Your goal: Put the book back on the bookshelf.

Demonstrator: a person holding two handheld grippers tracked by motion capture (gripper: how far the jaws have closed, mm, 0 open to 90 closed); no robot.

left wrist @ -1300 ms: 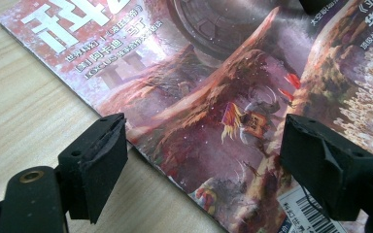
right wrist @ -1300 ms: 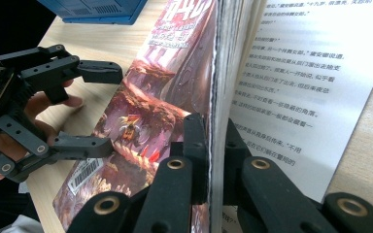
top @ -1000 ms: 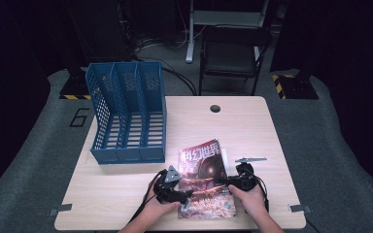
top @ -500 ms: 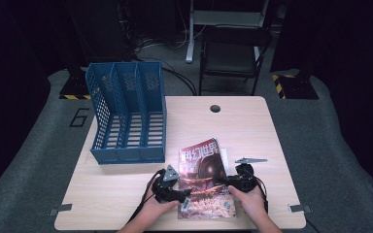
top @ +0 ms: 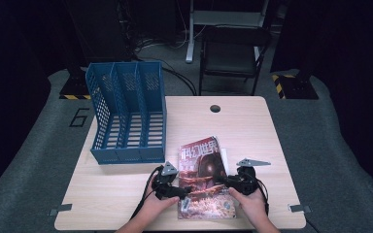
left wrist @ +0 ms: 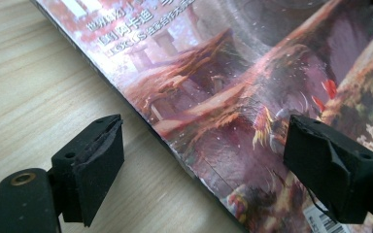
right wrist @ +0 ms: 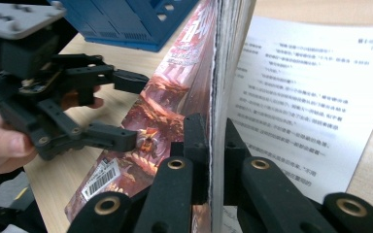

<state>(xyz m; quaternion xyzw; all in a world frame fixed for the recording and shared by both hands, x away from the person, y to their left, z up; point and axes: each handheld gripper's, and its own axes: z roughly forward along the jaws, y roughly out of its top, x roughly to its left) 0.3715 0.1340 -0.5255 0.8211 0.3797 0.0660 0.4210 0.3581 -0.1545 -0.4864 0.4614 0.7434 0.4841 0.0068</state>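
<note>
While magazine [top: 205,174] lies on worktop [top: 126,189] nr front edge | R gripper [right wrist: 216,145] clamped on its edge, pages lifted | L gripper [left wrist: 204,160] jaws apart, straddling its spine | blue file rack [top: 126,116] behind-left

a pale wooden table [top: 252,126] stood on grey carpet [top: 34,160], with a round hole [top: 215,108] in its top near the 12 o'clock edge. a black chair [top: 233,58] sat beyond it at 12 o'clock. black-and-yellow striped tape [top: 279,80] lay at 1 o'clock, and the far room was dark.
</note>
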